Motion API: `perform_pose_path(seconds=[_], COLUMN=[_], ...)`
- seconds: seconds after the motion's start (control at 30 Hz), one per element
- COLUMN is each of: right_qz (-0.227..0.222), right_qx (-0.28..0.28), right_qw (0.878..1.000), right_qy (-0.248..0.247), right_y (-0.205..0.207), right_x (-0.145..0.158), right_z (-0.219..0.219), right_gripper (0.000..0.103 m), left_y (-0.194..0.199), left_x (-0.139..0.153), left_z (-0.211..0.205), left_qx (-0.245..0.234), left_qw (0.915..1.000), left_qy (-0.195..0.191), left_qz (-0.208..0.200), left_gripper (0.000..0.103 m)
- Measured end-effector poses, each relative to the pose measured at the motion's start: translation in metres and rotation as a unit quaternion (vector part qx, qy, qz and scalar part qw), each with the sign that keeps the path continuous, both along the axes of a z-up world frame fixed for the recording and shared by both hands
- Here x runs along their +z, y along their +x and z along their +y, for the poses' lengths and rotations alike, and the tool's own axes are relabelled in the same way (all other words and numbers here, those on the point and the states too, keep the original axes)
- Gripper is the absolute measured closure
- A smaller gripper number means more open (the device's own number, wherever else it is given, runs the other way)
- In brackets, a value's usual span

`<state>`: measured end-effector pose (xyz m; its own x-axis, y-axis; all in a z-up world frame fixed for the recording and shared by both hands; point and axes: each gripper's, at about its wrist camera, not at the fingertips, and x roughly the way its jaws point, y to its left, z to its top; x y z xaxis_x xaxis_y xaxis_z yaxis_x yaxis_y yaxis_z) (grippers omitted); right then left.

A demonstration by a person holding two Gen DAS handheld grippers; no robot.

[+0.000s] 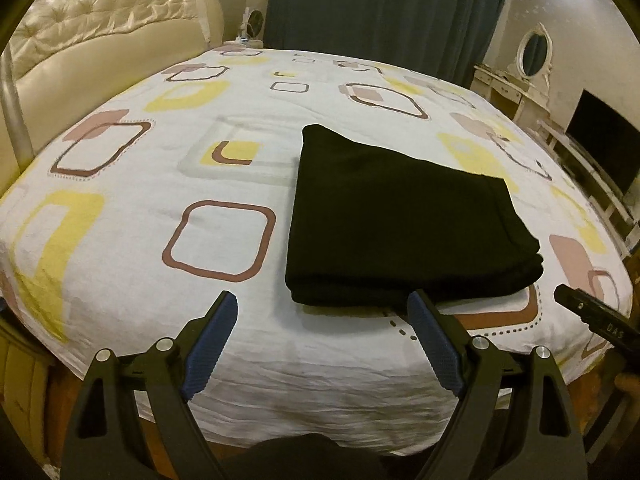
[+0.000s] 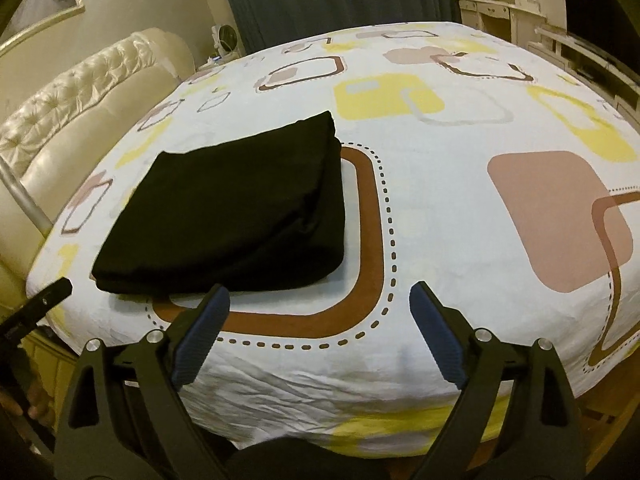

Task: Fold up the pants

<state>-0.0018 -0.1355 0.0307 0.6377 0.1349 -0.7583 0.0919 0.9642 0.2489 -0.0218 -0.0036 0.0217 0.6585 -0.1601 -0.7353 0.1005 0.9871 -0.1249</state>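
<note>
One big bed (image 1: 132, 240) fills both views, white sheet with yellow and brown squares, cream tufted headboard (image 1: 100, 20) on its left side, dark curtain (image 1: 380, 12) beyond the far edge. The black pants (image 1: 400, 220) lie folded in a thick stack near the bed's near edge. Left gripper (image 1: 323, 310) and right gripper (image 2: 320, 300) both hang spread wide and empty just short of that edge, pants just ahead.

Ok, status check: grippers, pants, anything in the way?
Left gripper open, empty. Right gripper open, empty. Black pants folded flat on bed sheet, untouched. Nothing blocking.
</note>
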Motion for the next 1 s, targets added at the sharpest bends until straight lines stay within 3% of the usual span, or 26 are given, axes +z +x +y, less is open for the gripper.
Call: perform_pose_path(seconds=[0.43, 0.83, 1.0], right_qz=[-0.003, -0.002, -0.001], right_qx=[0.008, 0.018, 0.019], right_qw=[1.000, 1.000, 1.000], right_qy=[-0.008, -0.008, -0.009], right_y=[0.000, -0.001, 0.000], right_x=[0.001, 0.000, -0.002], right_z=[0.005, 0.011, 0.014], right_gripper=[0.012, 0.011, 0.011], left_y=[0.001, 0.002, 0.003], left_x=[0.002, 0.002, 0.000], left_z=[-0.009, -0.024, -0.023], left_qx=[-0.010, -0.019, -0.024], left_qw=[0.9997, 0.9971, 0.9980], left_qy=[0.020, 0.073, 0.059], left_qz=[-0.008, -0.010, -0.003], left_gripper=[0.017, 0.017, 0.017])
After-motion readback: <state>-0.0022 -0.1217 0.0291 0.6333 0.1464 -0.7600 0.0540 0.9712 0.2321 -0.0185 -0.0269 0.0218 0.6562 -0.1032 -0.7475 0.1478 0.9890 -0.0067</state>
